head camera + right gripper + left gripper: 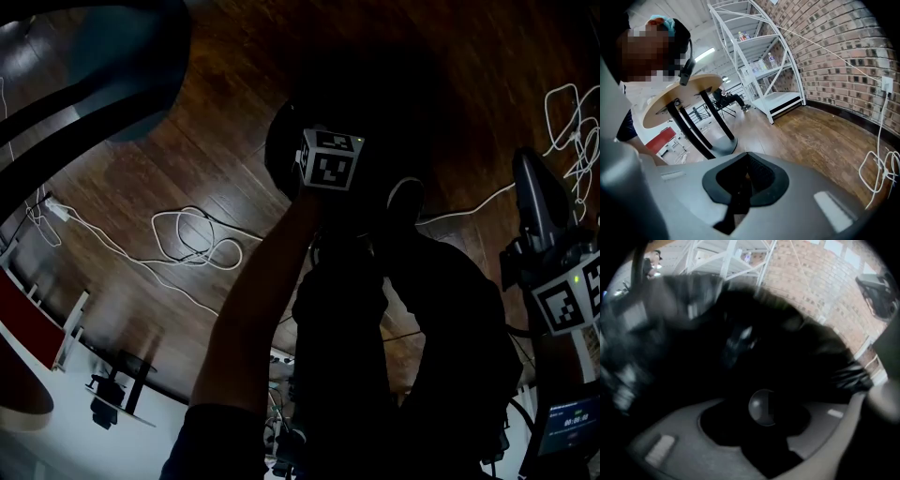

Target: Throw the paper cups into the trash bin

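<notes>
Wooden floor (169,178) lies under you, with white cables (192,239) looping across it and both grippers held above it. Your left gripper (328,161) hangs over the floor in front of your dark clothing. Its own view is too dark and blurred to tell how its jaws stand. Your right gripper (747,180) has its jaws pressed together with nothing between them. It looks low along the floor toward a round table (677,96) and white shelving (759,61) standing on it beside a brick wall (843,61). No view lets you make out the paper cups or the trash bin.
</notes>
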`<control>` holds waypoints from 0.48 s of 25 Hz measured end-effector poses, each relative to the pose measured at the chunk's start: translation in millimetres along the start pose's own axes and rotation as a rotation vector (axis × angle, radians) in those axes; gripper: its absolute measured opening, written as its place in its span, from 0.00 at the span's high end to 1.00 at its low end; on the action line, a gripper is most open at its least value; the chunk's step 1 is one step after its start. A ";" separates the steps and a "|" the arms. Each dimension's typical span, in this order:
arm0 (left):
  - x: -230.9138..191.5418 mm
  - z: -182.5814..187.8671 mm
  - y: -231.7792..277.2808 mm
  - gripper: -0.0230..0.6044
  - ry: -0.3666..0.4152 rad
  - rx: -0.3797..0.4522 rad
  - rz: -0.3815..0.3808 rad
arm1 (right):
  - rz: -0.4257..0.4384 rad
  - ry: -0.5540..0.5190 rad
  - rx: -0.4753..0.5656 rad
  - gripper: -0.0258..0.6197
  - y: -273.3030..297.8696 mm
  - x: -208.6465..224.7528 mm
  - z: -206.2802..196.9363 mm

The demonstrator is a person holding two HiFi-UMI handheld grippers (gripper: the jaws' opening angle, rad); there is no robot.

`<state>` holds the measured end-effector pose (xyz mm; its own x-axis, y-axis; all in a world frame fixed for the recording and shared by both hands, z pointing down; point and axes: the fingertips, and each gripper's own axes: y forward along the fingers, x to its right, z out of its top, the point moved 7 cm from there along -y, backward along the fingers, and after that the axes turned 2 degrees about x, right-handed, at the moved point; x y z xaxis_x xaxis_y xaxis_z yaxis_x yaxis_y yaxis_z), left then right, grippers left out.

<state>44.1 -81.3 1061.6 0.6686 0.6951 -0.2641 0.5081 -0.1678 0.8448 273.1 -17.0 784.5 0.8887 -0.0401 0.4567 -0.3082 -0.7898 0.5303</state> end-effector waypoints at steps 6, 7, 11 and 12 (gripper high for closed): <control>12.9 41.3 -56.7 0.72 -0.014 0.138 -0.008 | 0.084 -0.005 -0.038 0.94 -8.0 -46.7 9.2; 18.4 49.1 -67.6 0.73 -0.016 0.162 -0.013 | 0.077 -0.003 -0.058 0.94 -12.5 -53.3 9.3; 39.6 68.8 -119.5 0.73 -0.025 0.182 -0.003 | 0.065 -0.017 -0.108 0.94 -28.3 -74.8 21.2; 42.6 71.5 -139.1 0.73 -0.044 0.193 0.002 | 0.074 -0.021 -0.109 0.94 -31.7 -80.1 25.8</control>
<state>40.8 -78.4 899.6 0.6910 0.6639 -0.2861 0.5985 -0.3034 0.7414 220.4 -4.6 712.6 0.8689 -0.1091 0.4829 -0.4068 -0.7131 0.5709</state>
